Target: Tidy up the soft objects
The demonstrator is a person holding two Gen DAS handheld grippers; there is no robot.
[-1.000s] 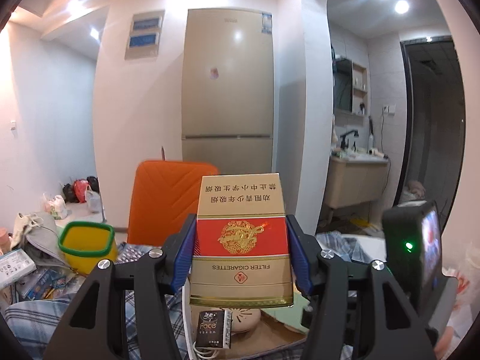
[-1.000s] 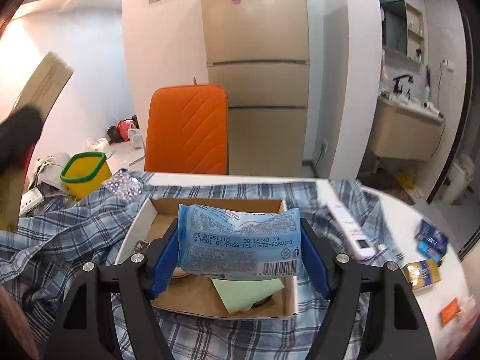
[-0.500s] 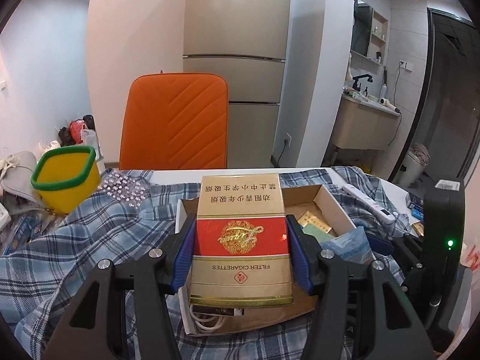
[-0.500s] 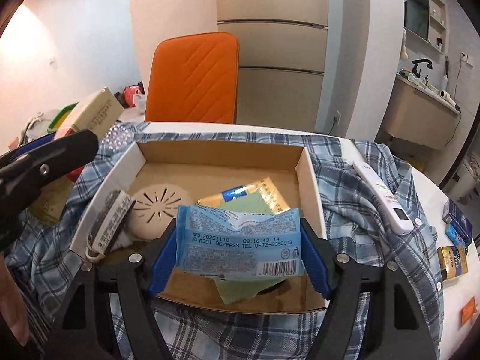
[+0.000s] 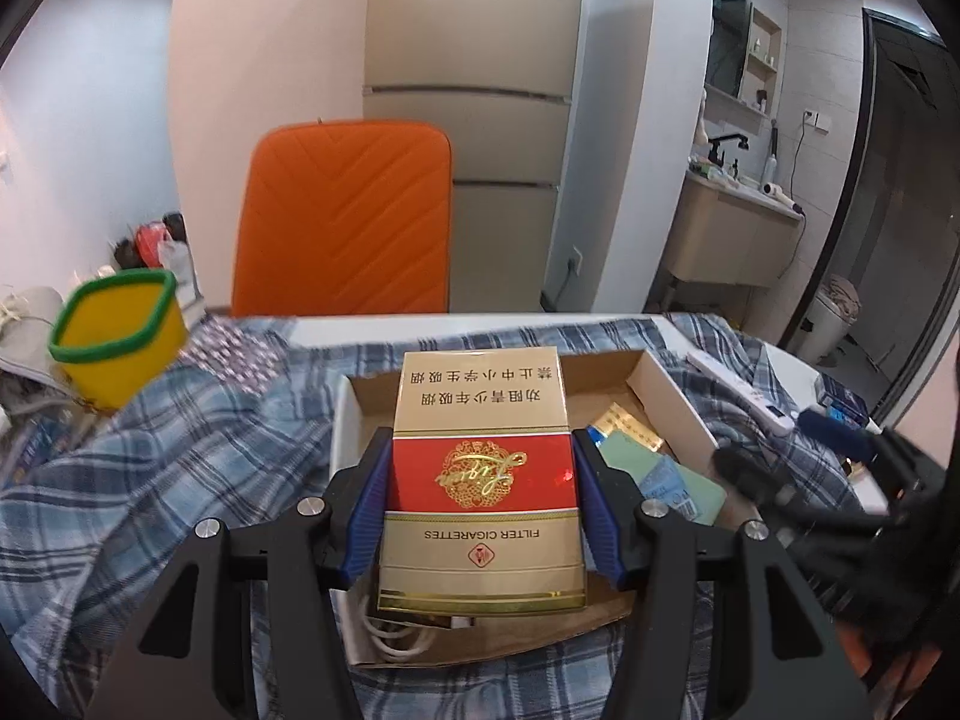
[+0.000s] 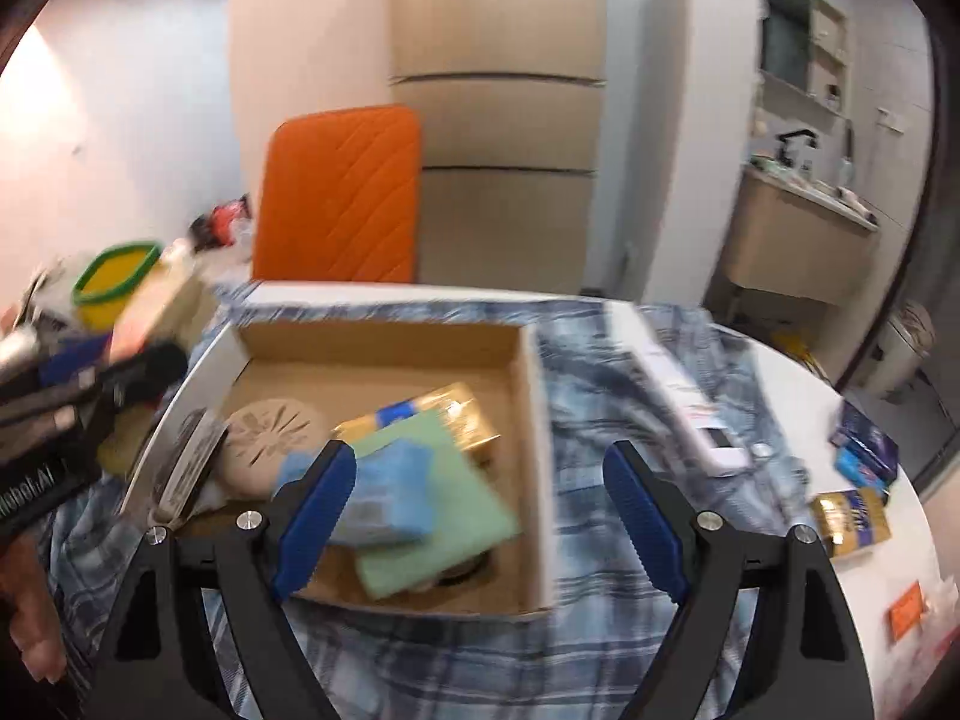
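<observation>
Currently logged, as I worked the rig remotely: my left gripper (image 5: 480, 492) had its blue fingers (image 5: 367, 510) clamped on the sides of a gold-and-red cigarette carton (image 5: 480, 480), held upright and upside down above the near edge of an open cardboard box (image 6: 534, 420). My right gripper (image 6: 477, 516) had its fingers (image 6: 315, 504) spread wide with nothing between them, hovering over the box's near right corner. I noted the blue snack packet (image 6: 384, 498) lying inside the box, on top of a pale green flat pack (image 6: 432, 510), just beside the left finger; whether it touched the finger I could not tell. Other box contents: a round beige vented disc (image 6: 270, 438), a gold-wrapped packet (image 6: 444, 414), and a coiled white cable (image 5: 396, 642) at the near left corner. The box sat on a blue plaid cloth (image 6: 600, 660) covering the tabletop (image 6: 840, 420). Also entered: a white remote (image 6: 690, 414) on the cloth to the right, a yellow green-rimmed container (image 5: 114, 342) at far left, an orange chair (image 5: 348, 216) behind.
</observation>
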